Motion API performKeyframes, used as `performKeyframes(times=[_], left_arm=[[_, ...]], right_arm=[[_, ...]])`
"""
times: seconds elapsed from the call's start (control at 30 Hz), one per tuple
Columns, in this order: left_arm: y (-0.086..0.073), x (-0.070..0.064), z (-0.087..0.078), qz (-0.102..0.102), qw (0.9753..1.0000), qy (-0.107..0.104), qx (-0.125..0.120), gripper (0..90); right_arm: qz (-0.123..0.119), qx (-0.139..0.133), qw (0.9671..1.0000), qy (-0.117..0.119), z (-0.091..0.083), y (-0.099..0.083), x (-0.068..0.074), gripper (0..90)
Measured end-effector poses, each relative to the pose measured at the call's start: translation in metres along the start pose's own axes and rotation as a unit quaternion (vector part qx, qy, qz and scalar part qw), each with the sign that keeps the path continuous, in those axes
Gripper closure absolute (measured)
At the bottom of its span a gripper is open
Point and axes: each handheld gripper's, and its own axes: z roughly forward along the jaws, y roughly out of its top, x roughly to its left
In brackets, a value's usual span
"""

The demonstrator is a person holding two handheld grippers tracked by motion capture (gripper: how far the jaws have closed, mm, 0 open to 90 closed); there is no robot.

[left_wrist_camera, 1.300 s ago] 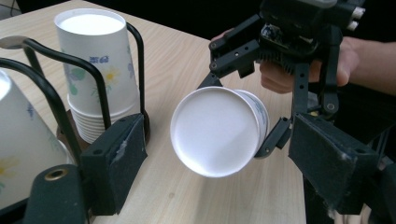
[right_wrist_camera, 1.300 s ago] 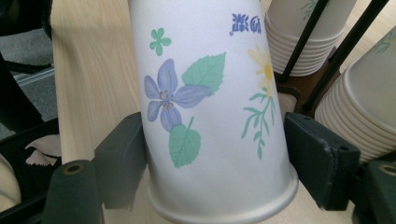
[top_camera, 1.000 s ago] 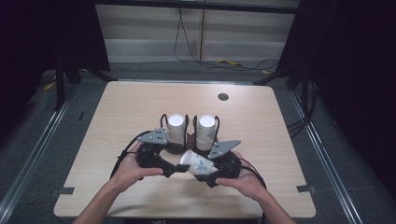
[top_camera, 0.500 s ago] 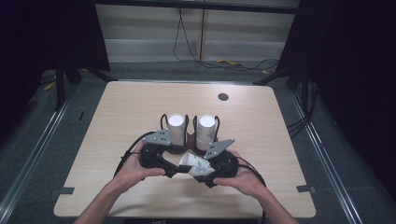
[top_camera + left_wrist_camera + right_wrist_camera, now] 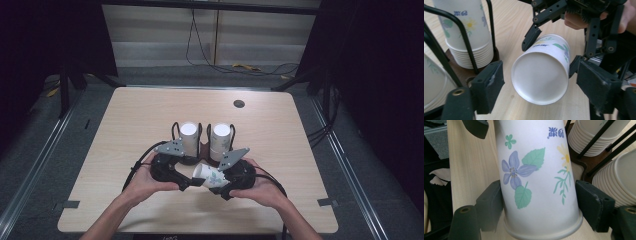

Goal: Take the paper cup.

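High view: a person at a pale wooden worktop (image 5: 130, 125) holds one paper cup (image 5: 208, 175) on its side between two hand-held tools, just ahead of which stand two upturned cup stacks (image 5: 189, 137) in a black wire rack (image 5: 176, 131). The right tool (image 5: 537, 205) grips the flowered cup around its wall near the rim, both pads against the paper. The left tool (image 5: 540, 85) stands wide, its pads to either side of the cup's white base and not quite touching it, so the cup hangs from the right tool alone. The risk from here, by the look of it, is a crushed or slipping cup: thin paper dents under a hard squeeze, and closing on the narrow tapered base could let it slide out. Hidden from every camera is the cup's open mouth, so whether a second cup is nested inside cannot be told; the rack's base is largely covered by the tools.
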Motion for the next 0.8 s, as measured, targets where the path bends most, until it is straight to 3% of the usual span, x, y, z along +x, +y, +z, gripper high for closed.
performKeyframes(times=[0.2, 0.4, 0.8], left_arm=[[0.000, -0.003, -0.001, 0.020, 0.9998, -0.004, -0.004, 27.2], [-0.001, -0.003, 0.001, 0.022, 0.9997, 0.004, 0.009, 30.6], [-0.001, -0.003, 0.001, 0.007, 0.9998, 0.002, 0.018, 28.2]], right_arm=[[-0.021, 0.009, 0.9997, -0.006, -0.005, 0.006, 0.001, 26.8], [-0.044, 0.032, 0.9985, -0.002, -0.007, 0.013, 0.001, 26.9], [-0.061, 0.048, 0.9969, 0.002, -0.006, 0.023, 0.000, 27.0]])
